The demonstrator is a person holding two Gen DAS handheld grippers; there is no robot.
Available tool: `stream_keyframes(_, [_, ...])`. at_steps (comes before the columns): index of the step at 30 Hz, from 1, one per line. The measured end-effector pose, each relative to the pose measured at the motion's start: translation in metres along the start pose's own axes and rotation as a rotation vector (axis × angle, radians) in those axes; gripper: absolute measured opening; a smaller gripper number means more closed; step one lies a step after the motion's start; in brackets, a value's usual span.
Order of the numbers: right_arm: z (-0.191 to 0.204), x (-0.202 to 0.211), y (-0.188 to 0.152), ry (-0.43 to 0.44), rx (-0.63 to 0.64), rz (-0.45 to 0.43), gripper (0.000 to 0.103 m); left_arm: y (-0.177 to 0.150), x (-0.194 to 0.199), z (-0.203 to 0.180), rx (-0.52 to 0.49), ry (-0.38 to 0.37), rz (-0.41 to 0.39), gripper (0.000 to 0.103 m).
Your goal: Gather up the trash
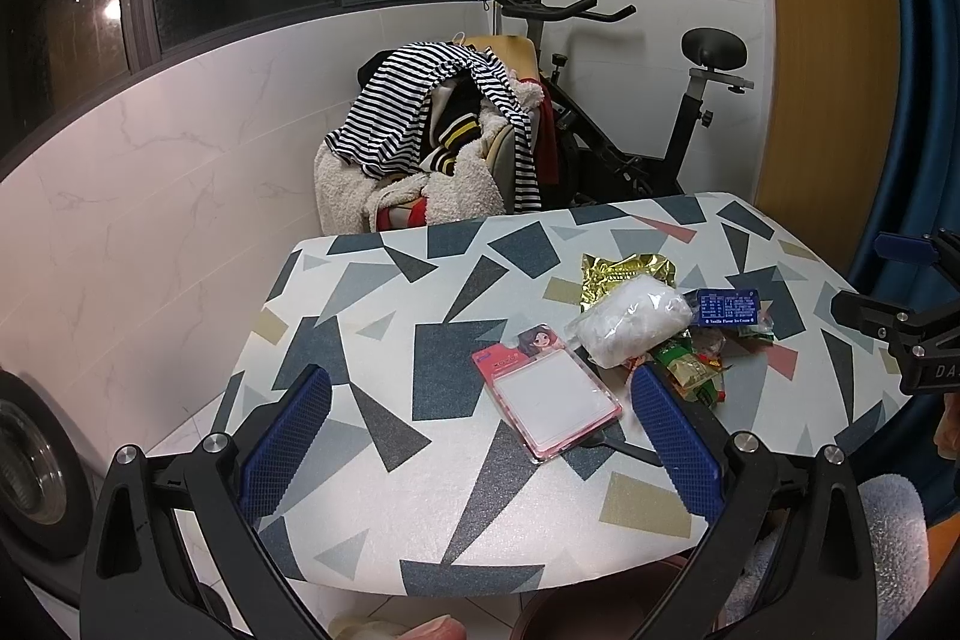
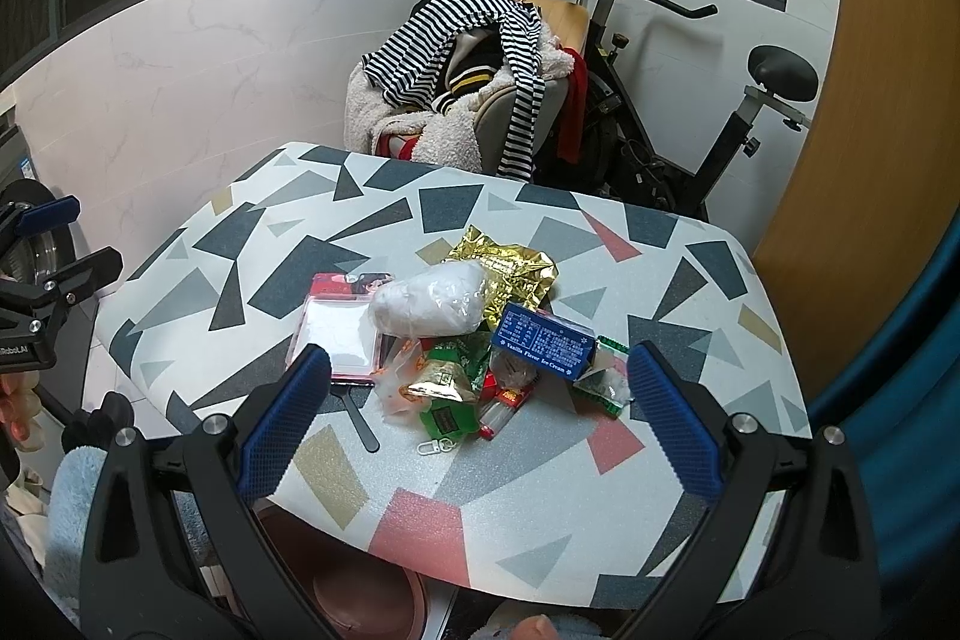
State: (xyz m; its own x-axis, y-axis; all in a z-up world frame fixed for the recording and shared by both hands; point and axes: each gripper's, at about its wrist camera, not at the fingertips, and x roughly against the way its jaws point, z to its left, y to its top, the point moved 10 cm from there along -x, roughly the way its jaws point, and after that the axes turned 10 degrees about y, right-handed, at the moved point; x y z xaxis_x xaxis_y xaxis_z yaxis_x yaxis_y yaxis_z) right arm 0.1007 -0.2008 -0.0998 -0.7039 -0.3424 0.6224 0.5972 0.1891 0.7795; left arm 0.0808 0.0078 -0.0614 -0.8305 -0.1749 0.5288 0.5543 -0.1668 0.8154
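The trash lies in one pile on the patterned table [image 2: 540, 490]: a gold foil wrapper [image 2: 510, 265], a white plastic bag [image 2: 429, 304], a blue ice cream box [image 2: 543, 343] and green snack packets [image 2: 447, 382]. A pink card package [image 1: 555, 394] touches the pile. The left gripper [image 1: 480, 394] and the right gripper [image 2: 479, 379] both hover wide open above the table, holding nothing. Under the table edge is maybe a pink bin [image 2: 360, 604]

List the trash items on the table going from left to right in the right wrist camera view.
pink card package → white plastic bag → blue ice cream box → small green-edged wrapper. The gold foil wrapper and the green snack packets overlap these, so I left them out.
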Motion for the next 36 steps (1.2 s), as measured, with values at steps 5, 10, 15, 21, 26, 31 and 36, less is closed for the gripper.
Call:
stream_keyframes(5, [0.001, 0.0, 0.0, 0.0, 0.0, 0.001, 0.097, 0.0, 0.0, 0.0, -0.001, -0.001, 0.001, 0.098])
stream_keyframes(10, [-0.007, -0.001, -0.007, 0.007, -0.008, 0.015, 0.097, -0.005, -0.001, -0.001, 0.0, -0.018, 0.009, 0.098])
stream_keyframes(15, [-0.018, -0.004, -0.018, 0.004, -0.022, 0.012, 0.097, -0.013, -0.012, -0.002, 0.034, -0.086, 0.02, 0.098])
stream_keyframes(21, [-0.024, -0.019, -0.034, 0.028, -0.035, 0.036, 0.097, -0.036, -0.038, -0.004, 0.156, -0.197, 0.122, 0.098])
stream_keyframes(26, [-0.044, -0.036, -0.051, 0.015, -0.086, 0.074, 0.098, -0.054, -0.057, -0.01, 0.115, -0.202, 0.167, 0.098])
stream_keyframes(31, [-0.061, -0.056, -0.056, -0.024, -0.101, 0.102, 0.097, -0.061, -0.075, -0.005, 0.097, -0.151, 0.159, 0.098])
stream_keyframes(36, [-0.08, -0.089, -0.042, -0.029, -0.155, 0.095, 0.097, -0.061, -0.09, -0.002, 0.076, -0.131, 0.163, 0.098])
